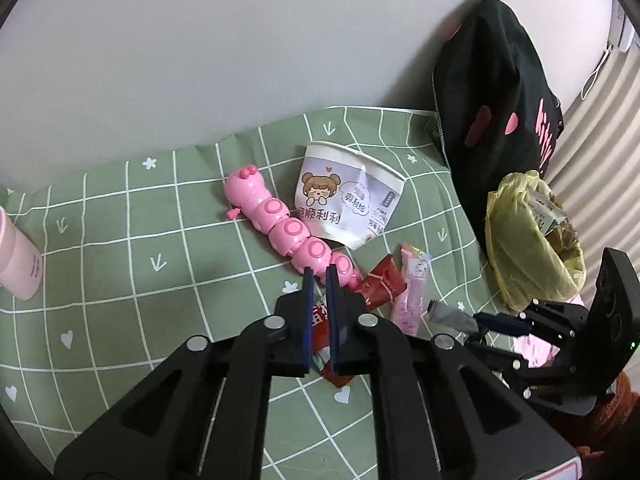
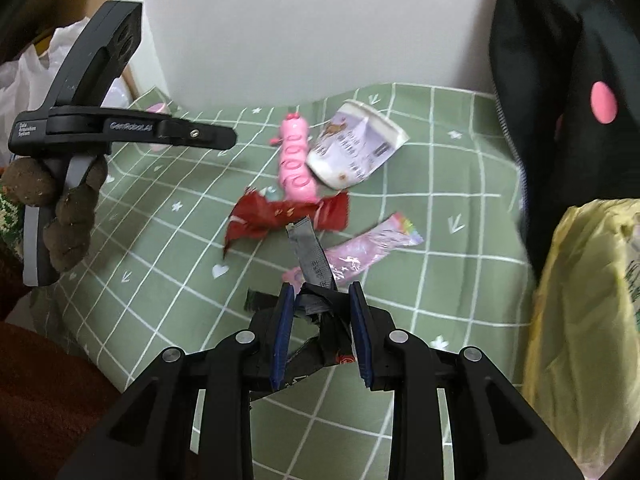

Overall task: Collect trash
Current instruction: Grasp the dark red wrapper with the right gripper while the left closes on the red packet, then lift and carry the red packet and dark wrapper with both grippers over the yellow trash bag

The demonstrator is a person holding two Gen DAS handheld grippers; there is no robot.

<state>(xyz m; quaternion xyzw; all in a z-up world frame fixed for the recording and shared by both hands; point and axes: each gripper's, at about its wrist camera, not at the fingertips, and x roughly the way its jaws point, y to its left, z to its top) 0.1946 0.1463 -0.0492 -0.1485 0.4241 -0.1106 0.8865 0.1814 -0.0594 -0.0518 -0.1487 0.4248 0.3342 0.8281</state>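
While the left gripper [image 1: 319, 276] pinches the crinkled red foil wrapper [image 1: 332, 328] mid-frame, the right gripper [image 2: 322, 294] clamps a crumpled grey-black wrapper [image 2: 314, 264]; the yellow plastic trash bag [image 1: 532, 248] sits right, nearer the right one.

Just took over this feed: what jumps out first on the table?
A pink caterpillar toy lies mid-cloth beside a tipped paper cup. The left gripper has pinched a red wrapper; the right gripper holds a grey wrapper near the yellow trash bag.
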